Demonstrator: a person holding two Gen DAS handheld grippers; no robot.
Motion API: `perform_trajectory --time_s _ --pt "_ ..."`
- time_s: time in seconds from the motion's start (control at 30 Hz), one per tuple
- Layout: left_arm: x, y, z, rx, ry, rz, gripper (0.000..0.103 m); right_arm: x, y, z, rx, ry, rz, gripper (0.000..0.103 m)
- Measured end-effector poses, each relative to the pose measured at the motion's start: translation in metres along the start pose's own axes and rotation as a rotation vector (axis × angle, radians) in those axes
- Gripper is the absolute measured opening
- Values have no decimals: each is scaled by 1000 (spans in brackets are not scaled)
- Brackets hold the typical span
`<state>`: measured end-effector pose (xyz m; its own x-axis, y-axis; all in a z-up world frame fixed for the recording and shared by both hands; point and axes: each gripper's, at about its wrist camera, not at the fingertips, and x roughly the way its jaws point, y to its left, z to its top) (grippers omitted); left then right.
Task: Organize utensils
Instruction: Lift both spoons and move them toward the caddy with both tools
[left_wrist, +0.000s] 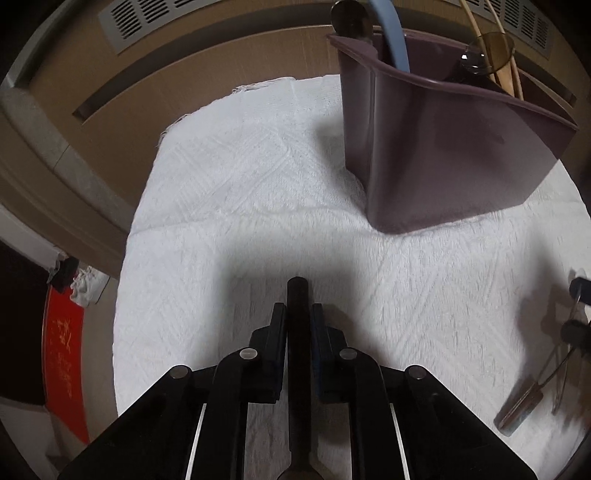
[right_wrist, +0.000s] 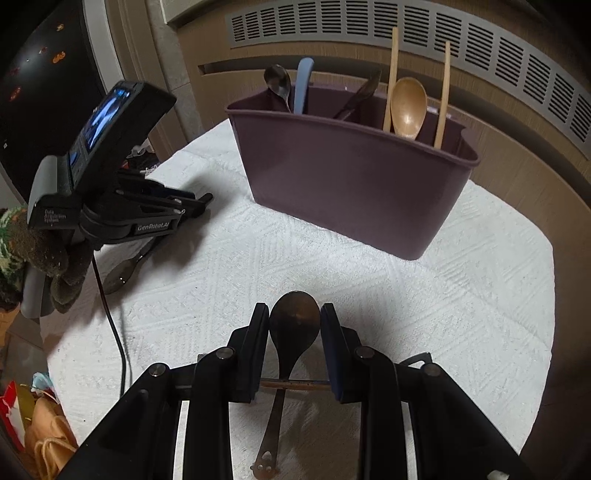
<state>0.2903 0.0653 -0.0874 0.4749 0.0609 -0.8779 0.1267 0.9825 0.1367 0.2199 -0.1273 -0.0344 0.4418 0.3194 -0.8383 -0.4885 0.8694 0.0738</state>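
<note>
Item, left gripper (left_wrist: 299, 317): fingers pinched on a dark utensil handle (left_wrist: 298, 295), its ladle-like bowl (right_wrist: 123, 271) hanging low over the white towel (left_wrist: 240, 206); I judge this piece lifted and bound for the purple caddy (right_wrist: 351, 177). Item, right gripper (right_wrist: 294, 321): fingers spread, flanking the bowl of a dark spoon (right_wrist: 294, 325) that lies flat on the towel, not clamped; a thin stick (right_wrist: 295, 385) crosses under its neck. Caddy: upright on the towel, well ahead of both grippers, already holding a metal spoon (right_wrist: 277, 83), blue handle (right_wrist: 303, 85), wooden spoon (right_wrist: 407, 107) and chopsticks (right_wrist: 391, 77). Handling note: I would raise the left piece above the rim, tip it handle-up, and lower it into a free compartment without nudging the caddy; right waits.
</note>
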Motion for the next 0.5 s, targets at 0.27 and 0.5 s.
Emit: perform_trajectory --time_s 0.27,0.5 --pt "-52 20 -51 -203 -131 -120 12 -23 7 2 -1 -37 5 26" --pt "-94 22 -74 -171 -228 -33 12 -40 28 3 -38 -55 -12 26"
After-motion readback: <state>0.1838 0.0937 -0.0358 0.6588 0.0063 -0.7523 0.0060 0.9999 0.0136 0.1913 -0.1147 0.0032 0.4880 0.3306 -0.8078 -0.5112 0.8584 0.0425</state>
